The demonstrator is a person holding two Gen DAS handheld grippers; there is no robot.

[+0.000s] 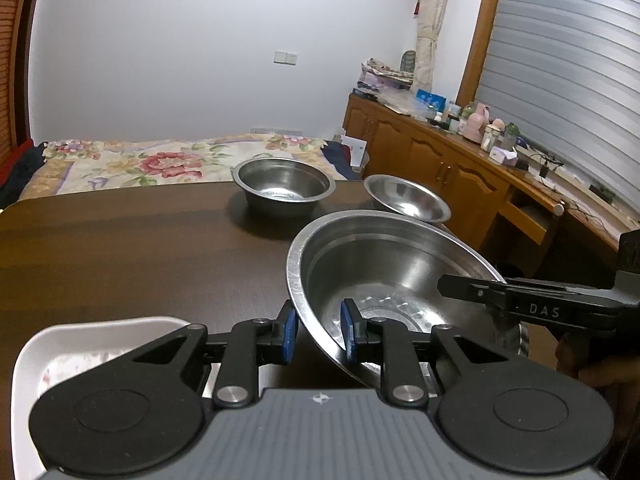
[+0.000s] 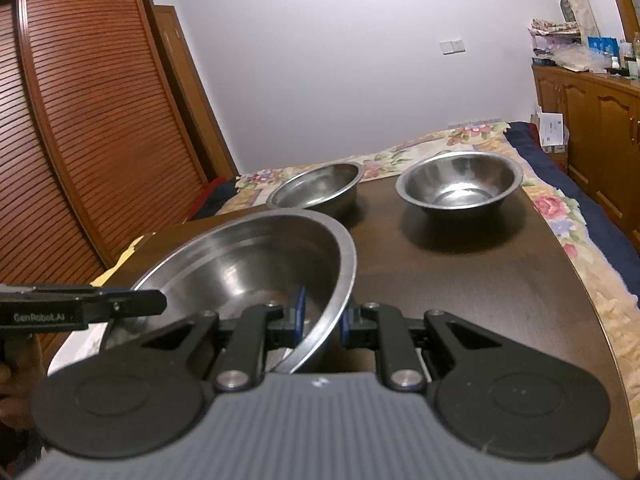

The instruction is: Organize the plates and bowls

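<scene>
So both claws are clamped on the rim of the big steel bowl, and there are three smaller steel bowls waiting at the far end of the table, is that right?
Not quite: only two smaller steel bowls stand at the far end of the table, as the right wrist view shows. The rest holds: the left claw and right claw each clamp the big steel bowl's rim.

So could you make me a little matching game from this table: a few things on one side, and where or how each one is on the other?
Things:
1. big steel bowl
2. white tray
3. deep steel bowl
4. bedspread

Descriptions:
A. flowered, beyond the table's far edge
B. rim pinched by both tongs, left tongs and right tongs
C. standing free at the far end of the table
D. at the near left corner, partly hidden under the left tongs

Pairs: 1-B, 2-D, 3-C, 4-A
</scene>
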